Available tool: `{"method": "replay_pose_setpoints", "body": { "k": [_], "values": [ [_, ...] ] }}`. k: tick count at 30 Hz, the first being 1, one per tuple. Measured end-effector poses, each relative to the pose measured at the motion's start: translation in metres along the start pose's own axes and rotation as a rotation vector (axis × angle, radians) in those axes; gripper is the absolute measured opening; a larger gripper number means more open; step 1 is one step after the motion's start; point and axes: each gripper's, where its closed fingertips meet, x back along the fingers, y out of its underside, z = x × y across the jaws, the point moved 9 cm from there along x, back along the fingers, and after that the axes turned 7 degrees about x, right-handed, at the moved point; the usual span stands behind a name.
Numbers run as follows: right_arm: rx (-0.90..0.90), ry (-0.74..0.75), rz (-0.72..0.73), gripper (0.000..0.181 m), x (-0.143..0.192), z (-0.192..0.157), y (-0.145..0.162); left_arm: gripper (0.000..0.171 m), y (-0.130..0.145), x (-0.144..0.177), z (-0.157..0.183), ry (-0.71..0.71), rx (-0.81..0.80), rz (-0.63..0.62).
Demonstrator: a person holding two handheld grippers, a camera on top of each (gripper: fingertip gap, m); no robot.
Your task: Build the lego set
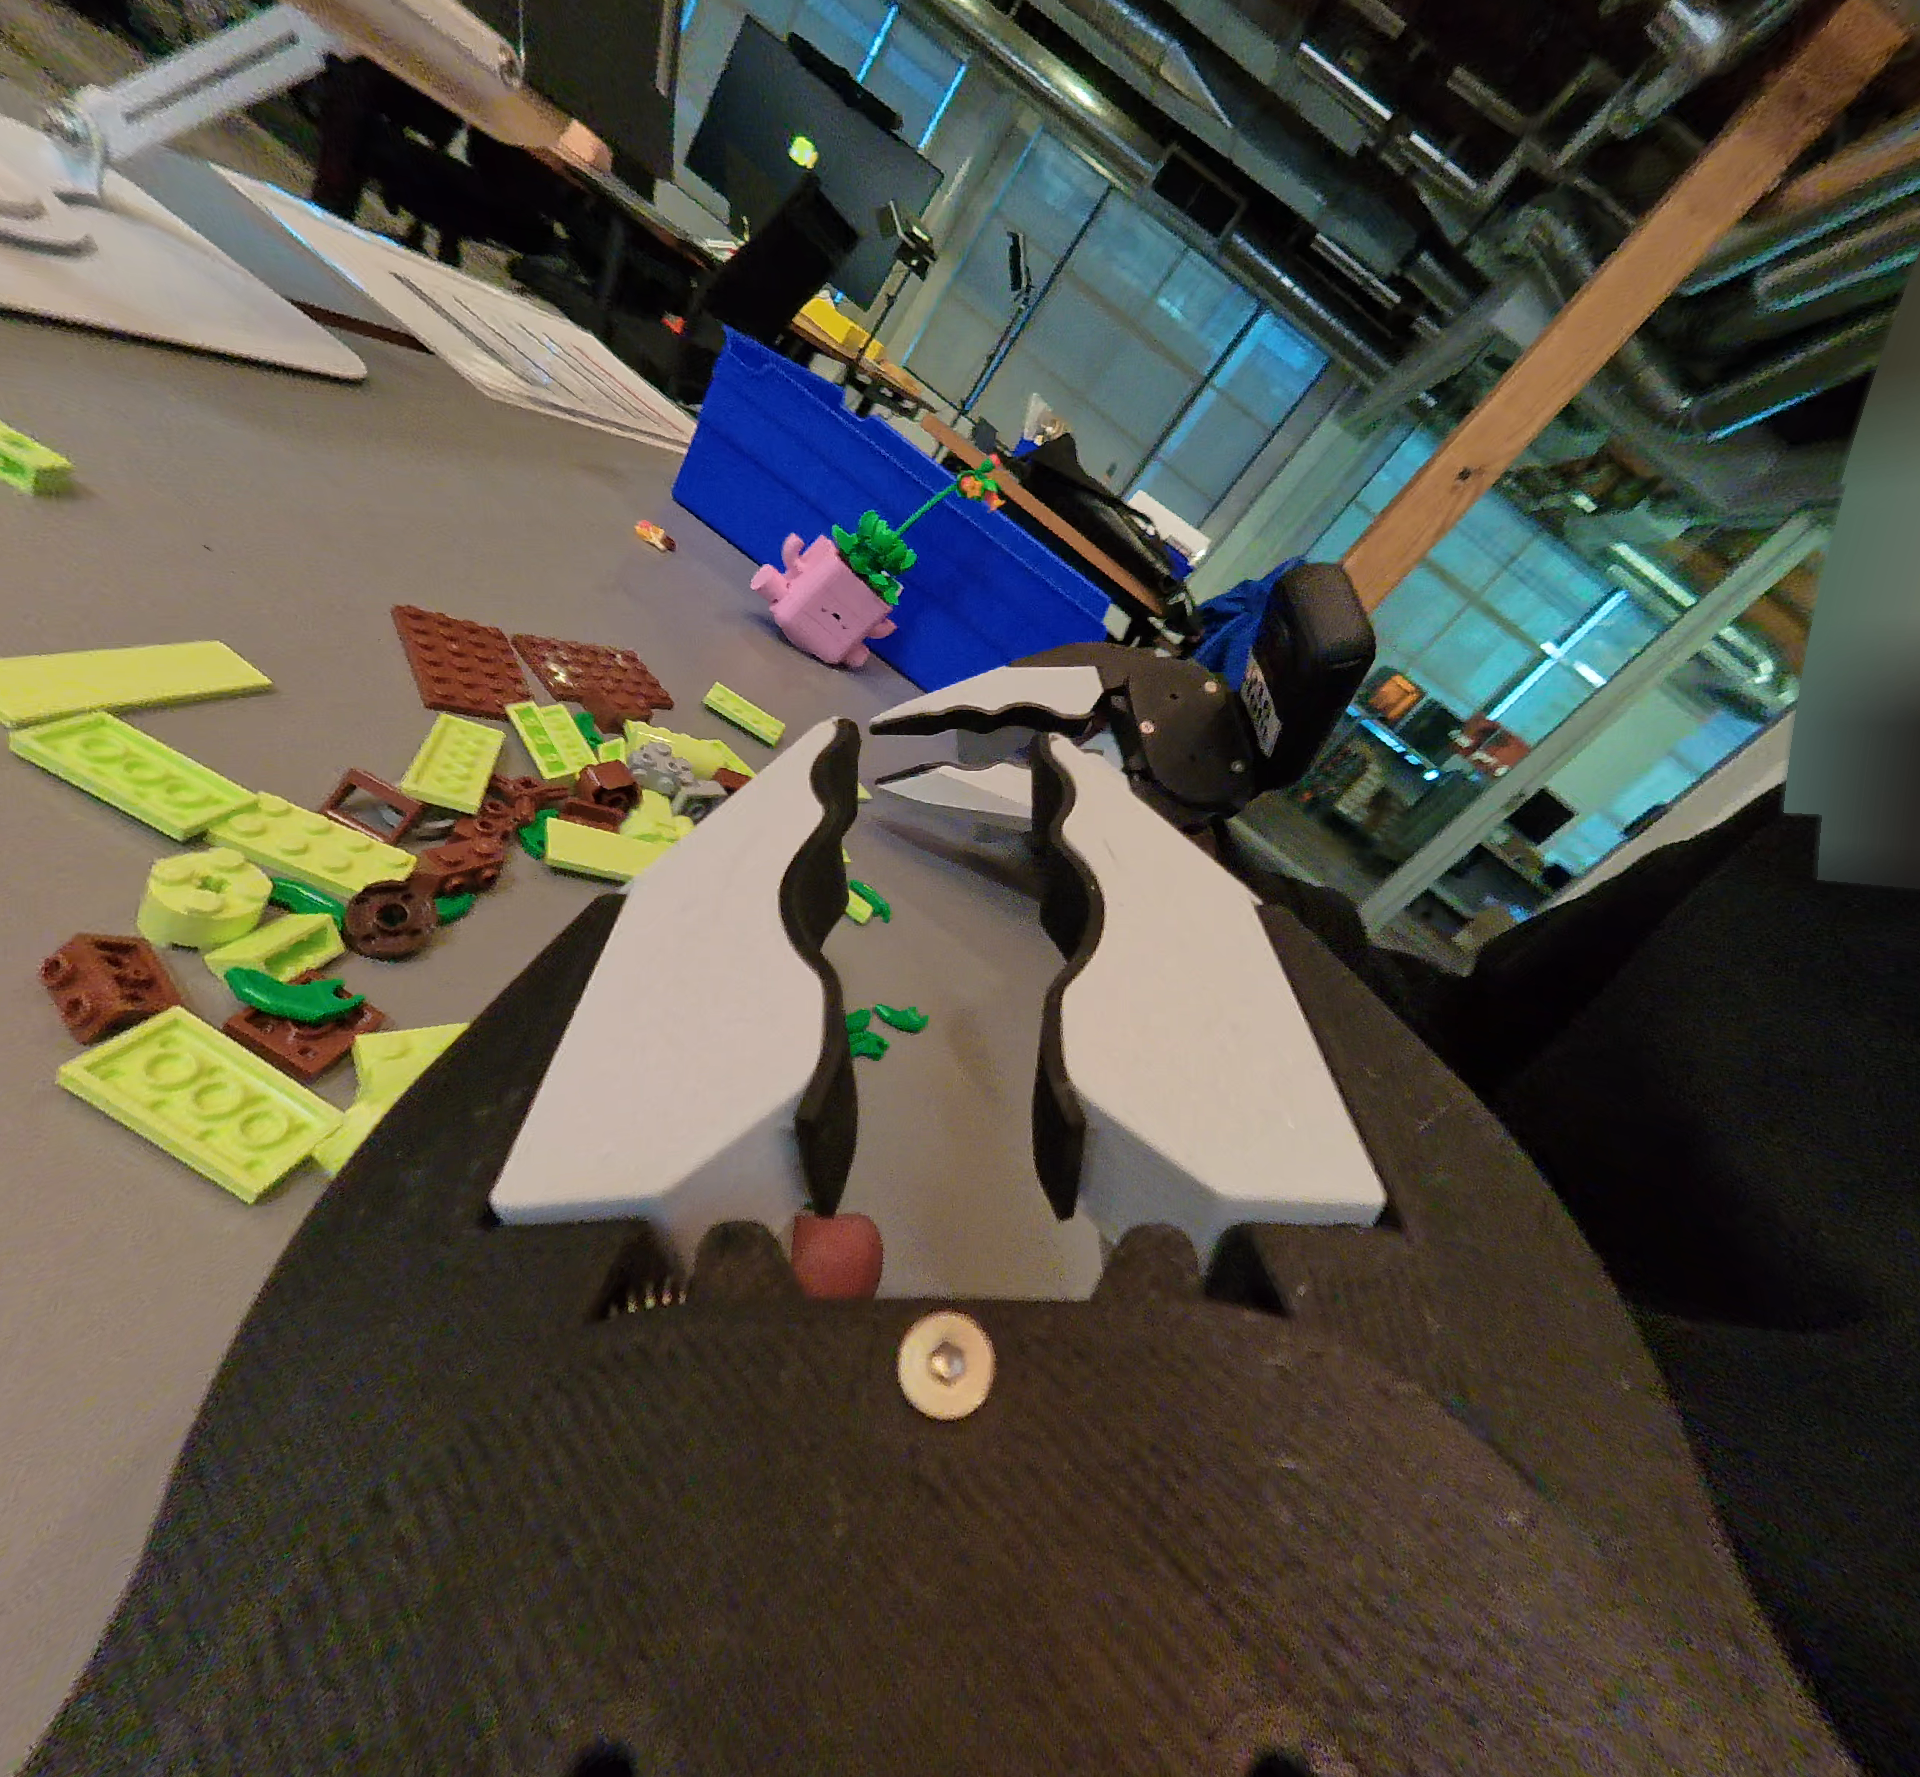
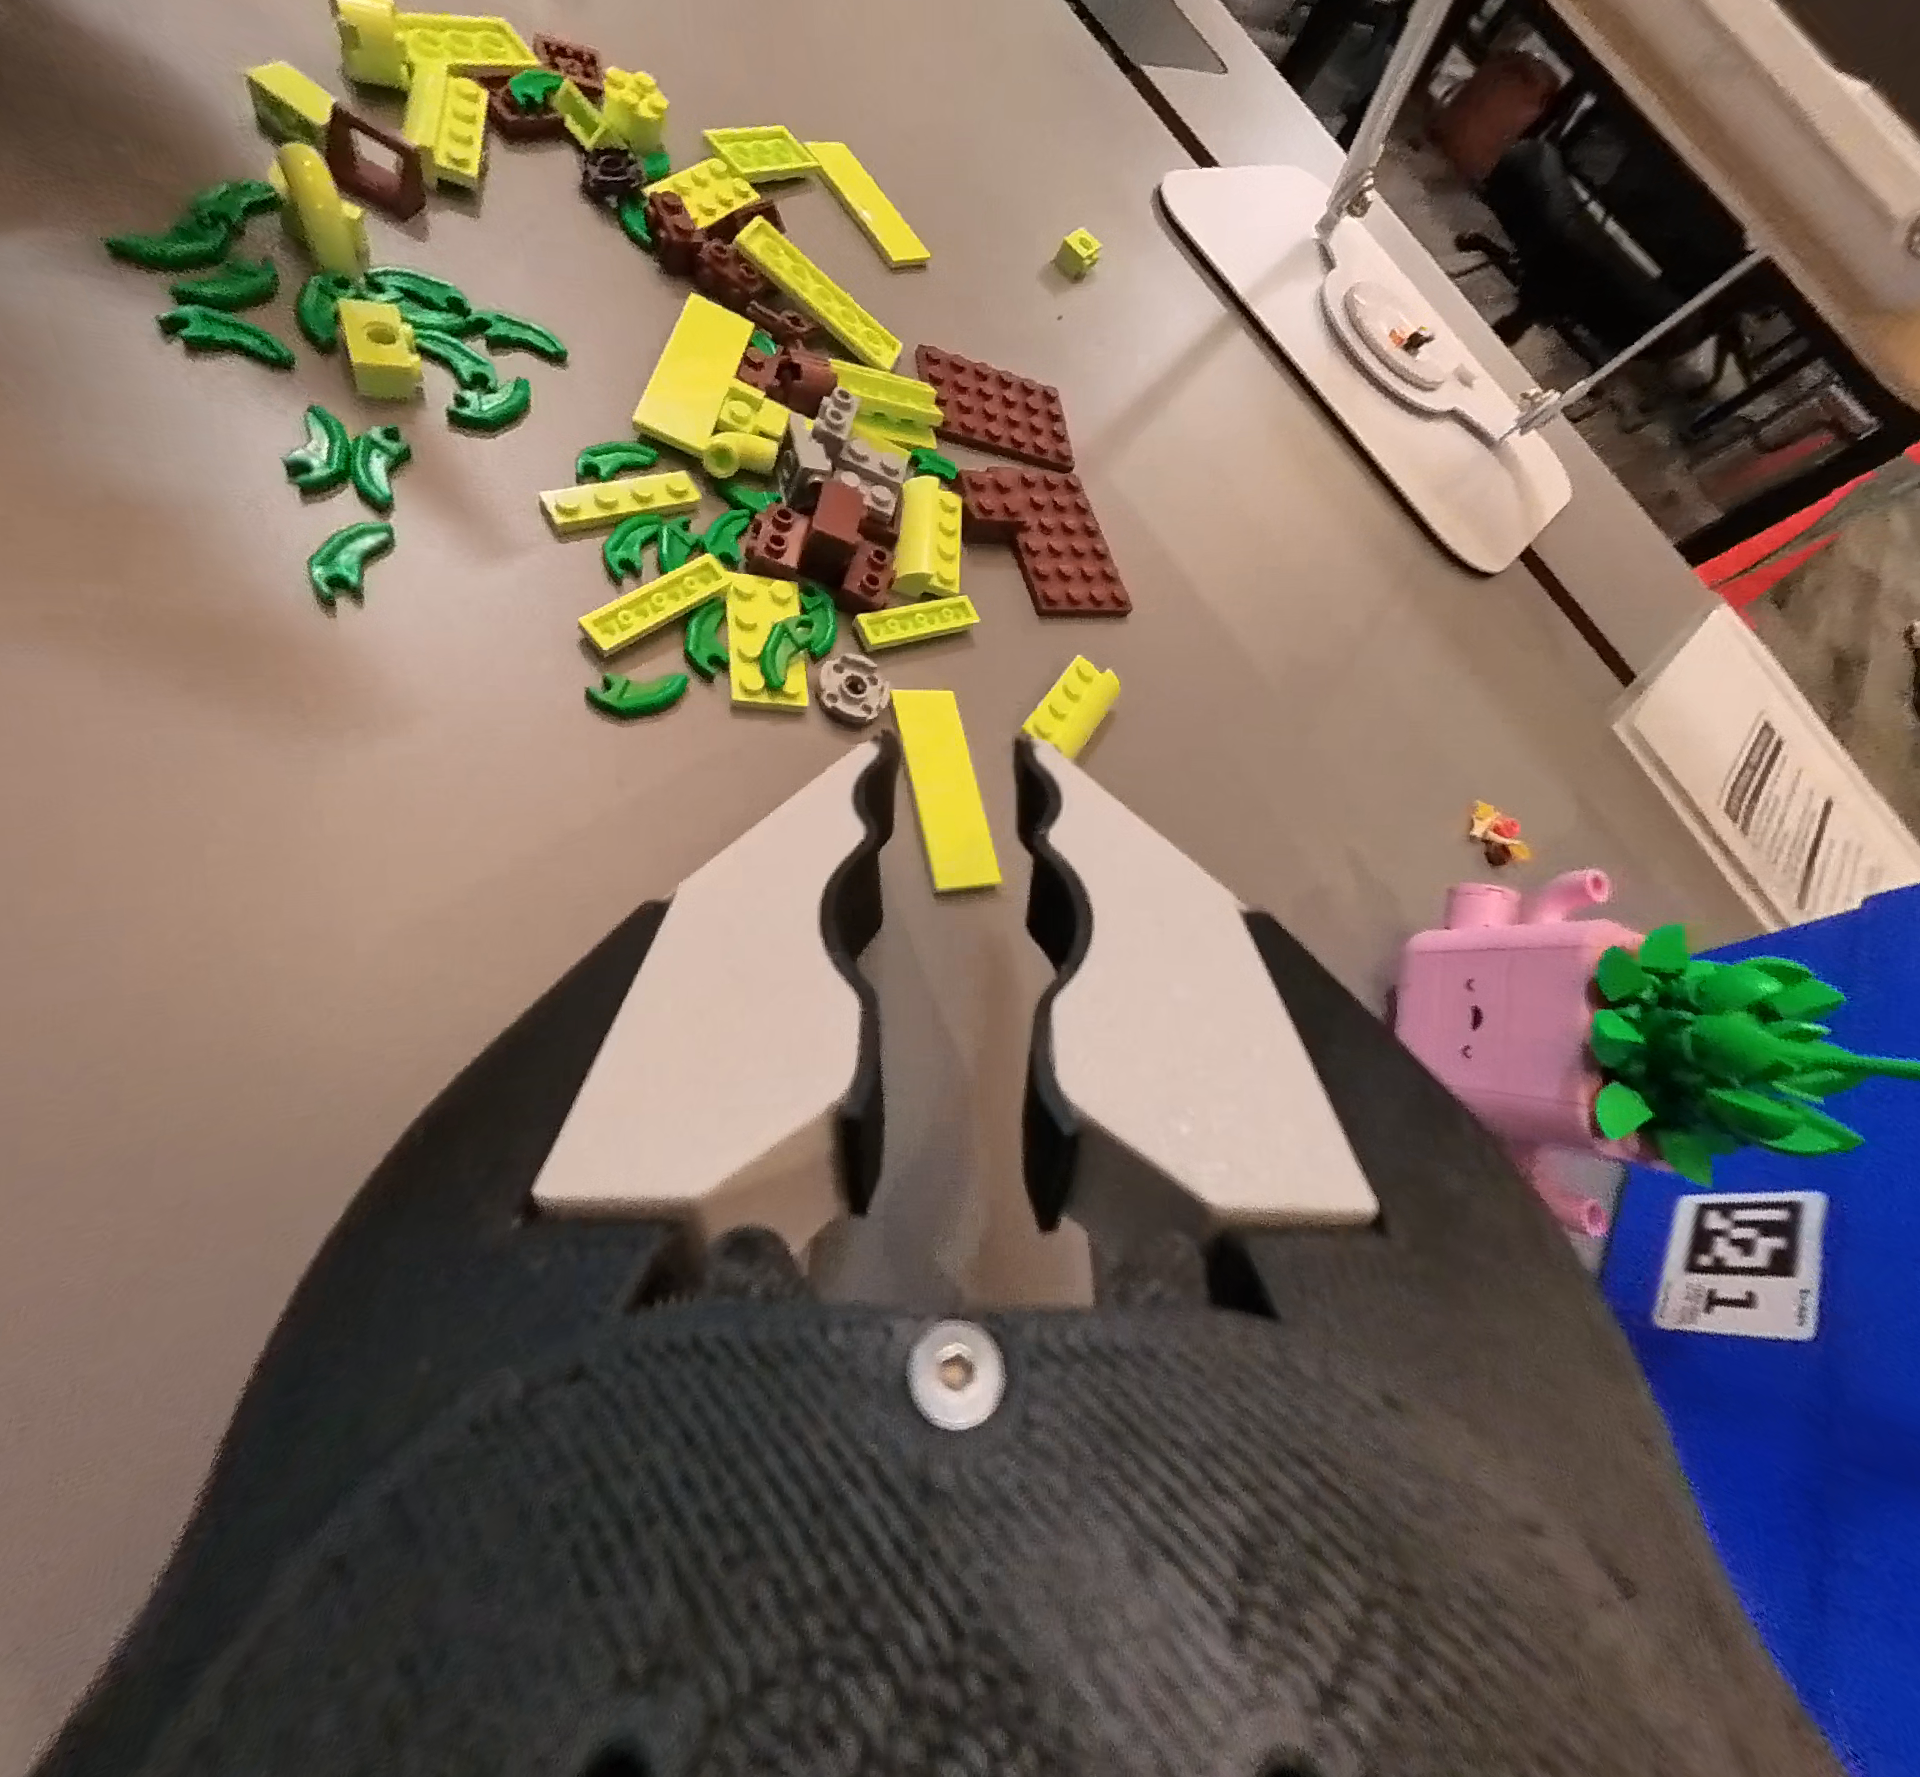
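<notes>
A: The right gripper (image 2: 951, 761) is hovering over the grey table (image 2: 260, 844) with its jaws apart and nothing between them; a smooth lime tile (image 2: 943, 790) is lying flat on the table just past the tips.

B: And the left gripper (image 1: 940, 751)?

A: Its jaws are also standing apart and empty, low beside the loose Lego pile (image 2: 790, 480), which is sitting mid-table between lime plates, brown plates (image 2: 1023, 470) and green leaf pieces (image 2: 343, 325).

B: That tile is looking light, stiff and slick, I'm guessing, with no studs to catch.

A: I'm thinking the long edges are the place to pinch it, squarely, since a flat glossy piece may be sliding or tipping out

B: The finished pink pot (image 2: 1496, 1031) is leaning at the blue bin (image 2: 1787, 1415)
</notes>
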Motion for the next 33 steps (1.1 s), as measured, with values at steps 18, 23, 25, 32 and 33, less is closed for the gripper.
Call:
{"method": "replay_pose_setpoints", "body": {
  "k": [18, 23, 25, 32, 33],
  "values": [
    [-0.124, 0.006, 0.041, 0.021, 0.005, 0.014, 0.002, 0.056, -0.041, 0.094, -0.038, -0.826, -0.428, -0.14],
    [-0.096, 0.011, 0.019, 0.021, 0.003, 0.011, 0.002, 0.057, -0.034, 0.083, -0.045, -0.892, -0.454, -0.265],
    [-0.098, 0.011, 0.018, 0.021, 0.002, 0.011, 0.002, 0.057, -0.03, 0.078, -0.047, -0.92, -0.482, -0.322],
    [-0.153, 0.077, 0.01, 0.016, 0.005, 0.016, 0.003, 0.051, -0.028, 0.075, -0.048, -0.941, -0.502, -0.359],
    [-0.19, 0.085, 0.002, 0.015, 0.005, 0.018, 0.002, 0.05, -0.029, 0.076, -0.049, -0.941, -0.489, -0.354]
  ]
}}
